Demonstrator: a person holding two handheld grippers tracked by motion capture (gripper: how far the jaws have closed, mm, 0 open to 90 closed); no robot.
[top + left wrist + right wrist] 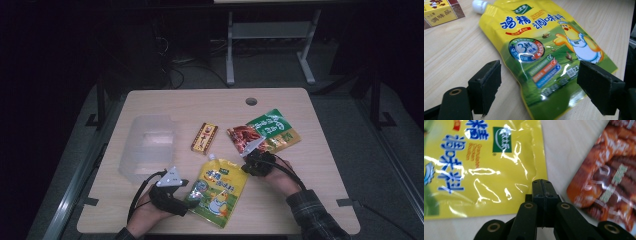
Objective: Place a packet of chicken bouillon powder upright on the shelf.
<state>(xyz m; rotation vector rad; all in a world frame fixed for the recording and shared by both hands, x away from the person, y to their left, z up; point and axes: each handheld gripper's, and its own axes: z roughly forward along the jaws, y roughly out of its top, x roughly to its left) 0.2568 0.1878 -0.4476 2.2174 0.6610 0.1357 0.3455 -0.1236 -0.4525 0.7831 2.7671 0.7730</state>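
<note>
With the left gripper spread wide astride the lower end of the yellow spouted seasoning pouch, lying flat at lower centre of the desk, the fingers are best lowered to the surface and closed across the stiff bottom seam, while the right gripper, pressed together on nothing, is kept clear.

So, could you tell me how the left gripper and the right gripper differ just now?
The left gripper has its jaws wide apart, straddling the lower end of the yellow pouch; the right gripper has its jaws pressed together with nothing between them. The left bears a grey plate on top; on the right none is visible. Both are black, cabled and hand-held.
</note>
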